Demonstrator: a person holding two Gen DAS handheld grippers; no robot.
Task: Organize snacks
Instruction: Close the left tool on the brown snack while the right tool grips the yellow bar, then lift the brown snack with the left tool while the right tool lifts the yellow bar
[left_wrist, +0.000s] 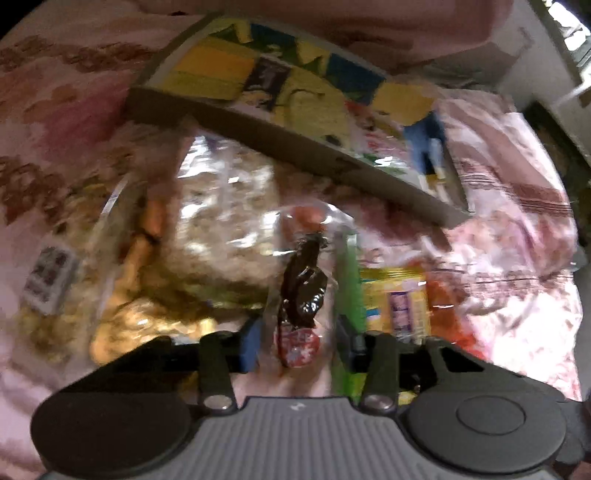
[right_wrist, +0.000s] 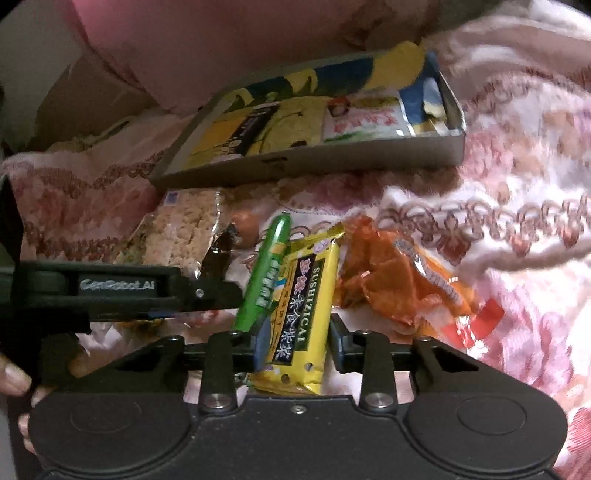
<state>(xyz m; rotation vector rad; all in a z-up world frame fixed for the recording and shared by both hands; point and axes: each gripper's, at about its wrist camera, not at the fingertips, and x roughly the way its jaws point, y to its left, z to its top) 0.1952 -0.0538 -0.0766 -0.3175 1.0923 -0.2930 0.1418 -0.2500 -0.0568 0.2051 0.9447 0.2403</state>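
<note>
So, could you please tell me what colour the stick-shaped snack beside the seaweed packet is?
Green stick-shaped snack; the right wrist view shows it best.

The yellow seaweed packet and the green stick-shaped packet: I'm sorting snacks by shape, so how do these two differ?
The yellow seaweed packet is flat and wide with dark lettering; the green stick packet is a narrow, rounded tube. The yellow packet lies between the right gripper's fingers; the green one lies just left of them, outside. The green one's lower end overlaps the yellow one's edge. Both lie on the pink floral blanket, pointing towards the snack box.
</note>
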